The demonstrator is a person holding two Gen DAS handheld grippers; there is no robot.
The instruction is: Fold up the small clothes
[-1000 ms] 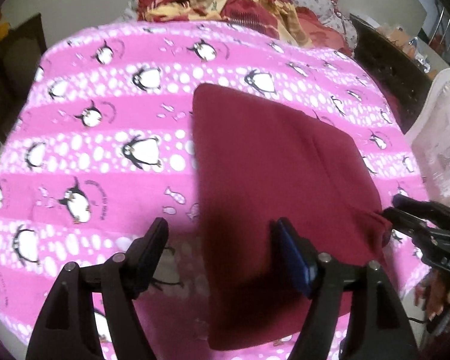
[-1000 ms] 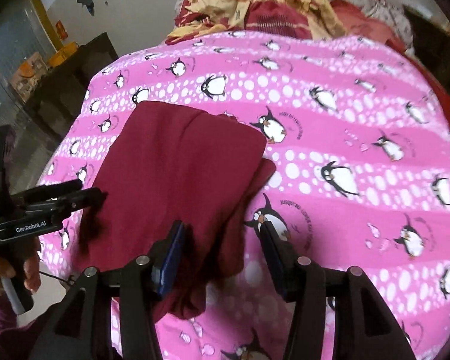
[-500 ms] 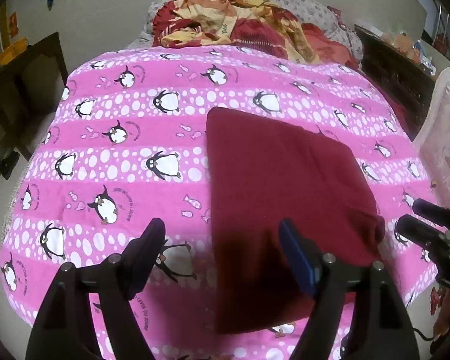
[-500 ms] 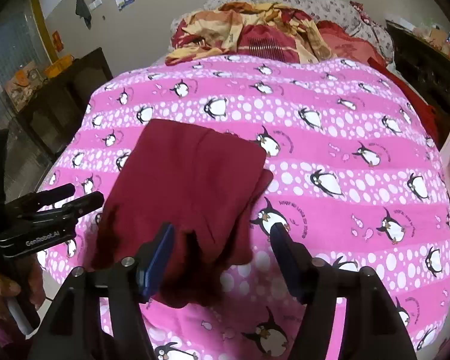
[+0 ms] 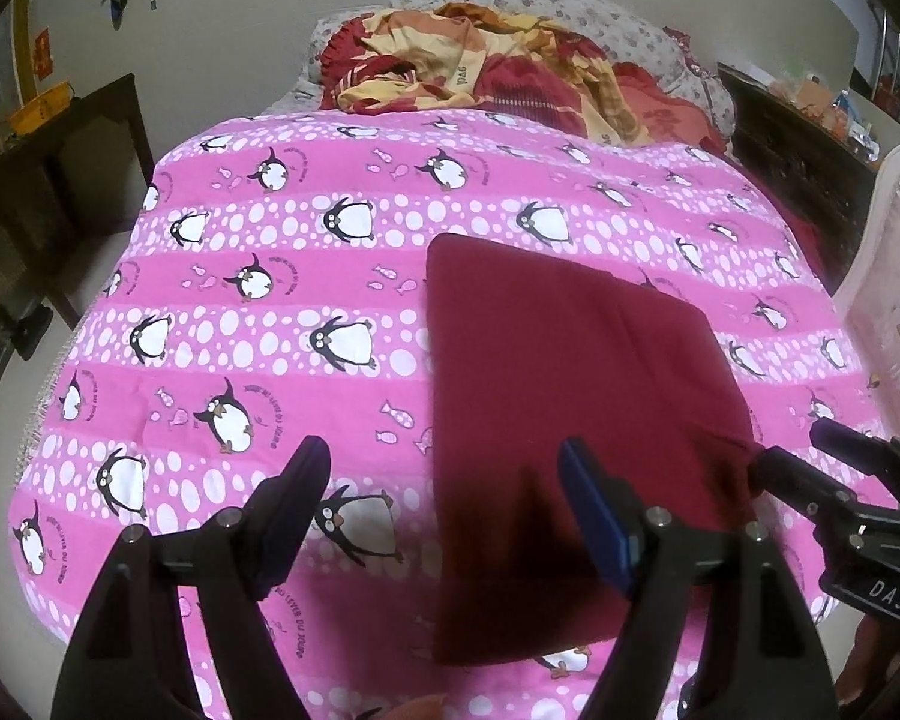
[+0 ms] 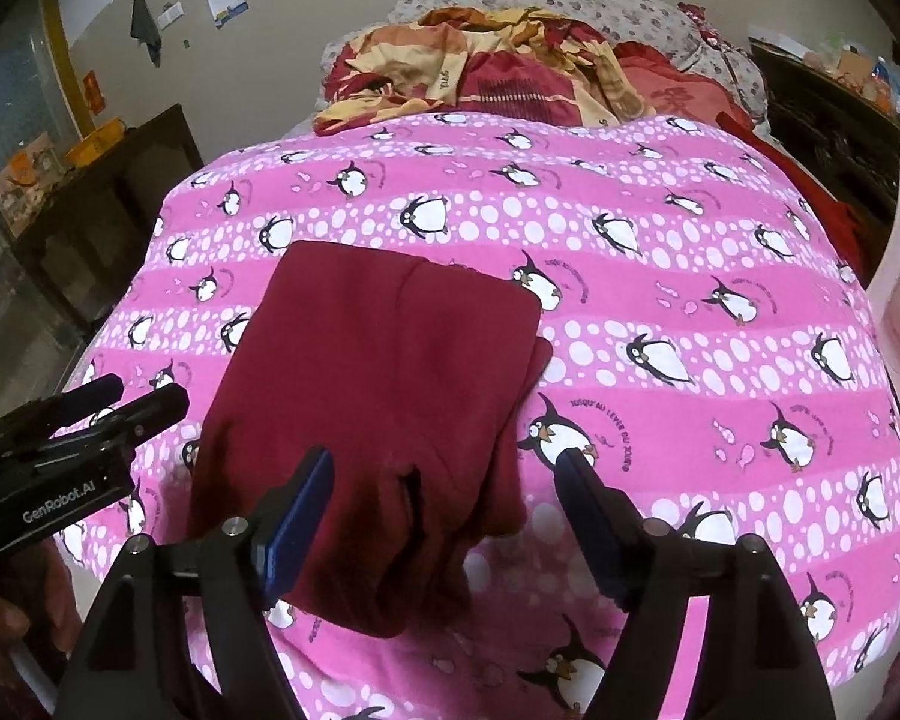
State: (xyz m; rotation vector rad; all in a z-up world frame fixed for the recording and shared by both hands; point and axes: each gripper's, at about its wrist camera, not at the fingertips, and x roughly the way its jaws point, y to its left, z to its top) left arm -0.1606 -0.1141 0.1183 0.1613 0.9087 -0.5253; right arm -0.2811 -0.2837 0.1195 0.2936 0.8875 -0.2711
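Both claws, left claw and right claw, are hanging open, empty, over the folded maroon garment lying on the bed; the right's jaws have just been widening.

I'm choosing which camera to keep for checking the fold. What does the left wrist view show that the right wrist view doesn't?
Only the left wrist view shows the dark red garment as a smooth rectangle, plus the white padded chair at right. Only the right wrist view shows its bunched, layered near end and a lower layer sticking out at right. Both show the penguin blanket, the rumpled bedding and both open claws, nothing held.
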